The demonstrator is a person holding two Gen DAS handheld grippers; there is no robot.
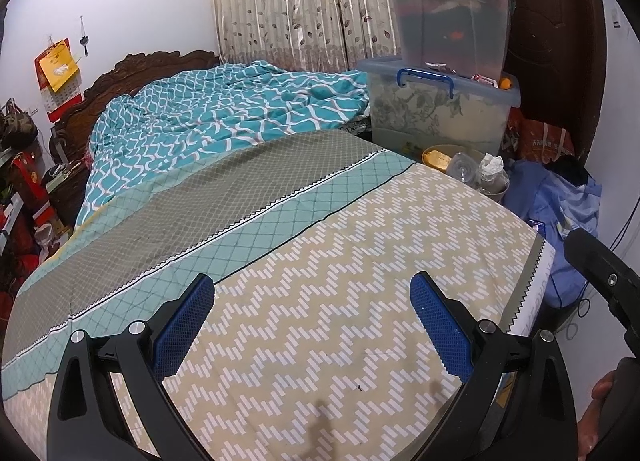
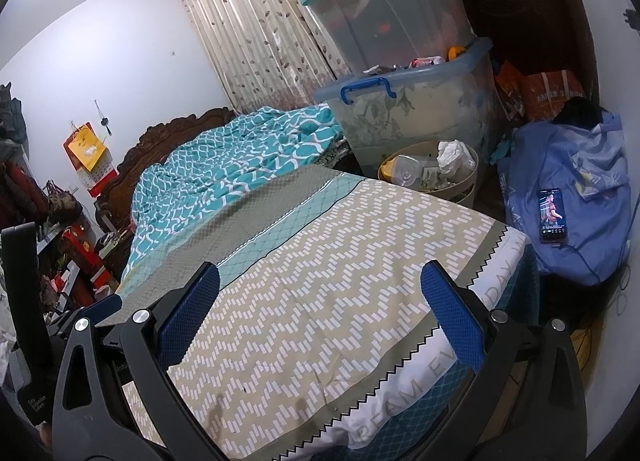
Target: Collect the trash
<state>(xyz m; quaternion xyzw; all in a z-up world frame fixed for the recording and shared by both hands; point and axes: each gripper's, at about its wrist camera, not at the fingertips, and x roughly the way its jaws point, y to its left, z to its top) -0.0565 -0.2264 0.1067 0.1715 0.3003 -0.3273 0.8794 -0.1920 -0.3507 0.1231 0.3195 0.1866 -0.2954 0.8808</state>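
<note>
You see both views evenly lit by soft indoor light, brightest on the white wall (image 1: 120,1) at upper left. The door (image 1: 552,41) corner at upper right stays dim. Fisheye bending curves the bed (image 1: 320,261) edges, and black vignette rings every corner. Focus is sharp mid-frame, soft near the rims. Faint shadows sit on the sheet's near edge.

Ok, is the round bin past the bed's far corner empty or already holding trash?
Holding trash. The round bin shows a clear plastic bottle and crumpled white paper piled to its rim.
</note>
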